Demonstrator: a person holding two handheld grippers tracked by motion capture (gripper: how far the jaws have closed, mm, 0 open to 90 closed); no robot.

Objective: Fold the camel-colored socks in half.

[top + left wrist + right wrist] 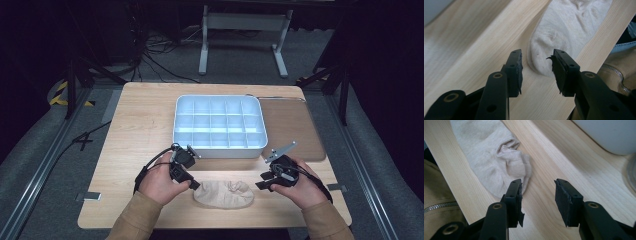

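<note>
A beige sock (224, 194) lies flat on the wooden table near its front edge. My left gripper (192, 184) is at the sock's left end, low over the wood. In the left gripper view the left gripper (537, 65) stands open, and the rounded end of the sock (569, 27) reaches into the gap between the jaws without being pinched. My right gripper (262, 185) is at the sock's right end. In the right gripper view it (537, 192) is open too. The crumpled edge of the sock (491, 152) lies beside one jaw, with bare wood between the two.
A white tray (220, 150) with several empty compartments stands just behind the sock at mid table. A brown mat (295, 125) lies to its right. The table's front edge (215, 226) runs close below the sock, with the person's tan sleeves over it.
</note>
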